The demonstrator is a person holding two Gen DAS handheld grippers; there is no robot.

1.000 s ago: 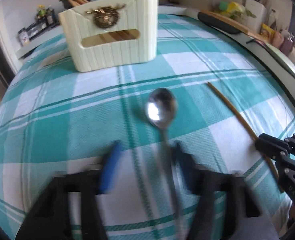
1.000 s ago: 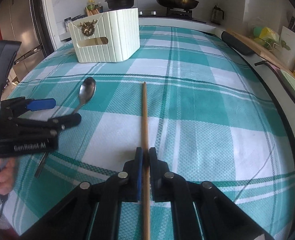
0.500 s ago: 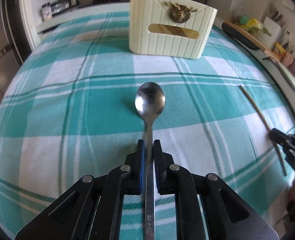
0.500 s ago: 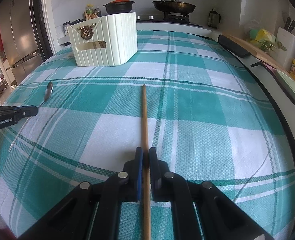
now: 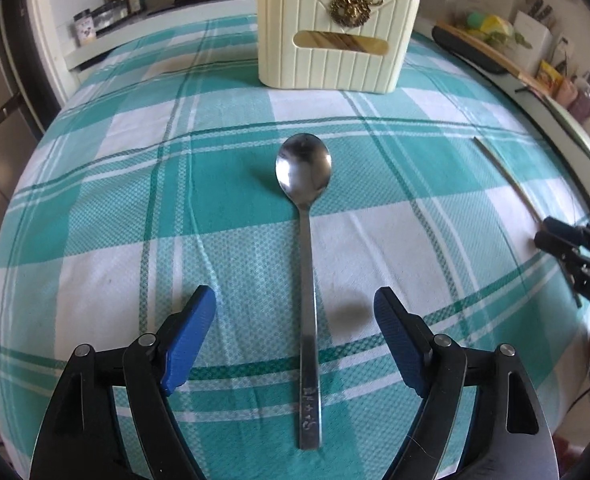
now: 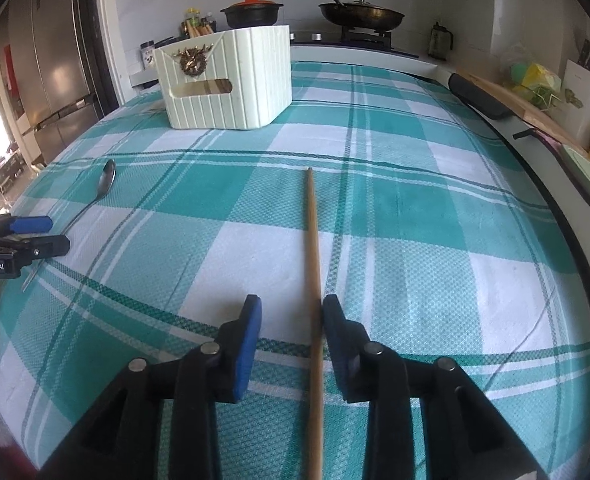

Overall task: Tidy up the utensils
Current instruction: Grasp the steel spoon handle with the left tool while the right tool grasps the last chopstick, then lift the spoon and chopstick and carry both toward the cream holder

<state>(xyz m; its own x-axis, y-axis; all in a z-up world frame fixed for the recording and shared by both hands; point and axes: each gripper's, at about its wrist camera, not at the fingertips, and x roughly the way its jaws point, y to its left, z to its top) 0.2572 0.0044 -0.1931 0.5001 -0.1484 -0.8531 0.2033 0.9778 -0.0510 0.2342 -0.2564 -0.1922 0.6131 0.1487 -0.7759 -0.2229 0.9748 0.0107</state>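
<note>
The spoon [image 5: 304, 264] is left flat on the checked cloth [image 5: 95, 216] between the opening jaws of the left gripper [image 5: 295, 312], while the chopstick [image 6: 314, 280] is seemingly just released by the opening right gripper [image 6: 291, 312].

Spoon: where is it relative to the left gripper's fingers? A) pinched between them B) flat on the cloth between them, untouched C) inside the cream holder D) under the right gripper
B: the spoon lies flat on the checked cloth between the opening jaws of the left gripper, neither pad touching it.
</note>
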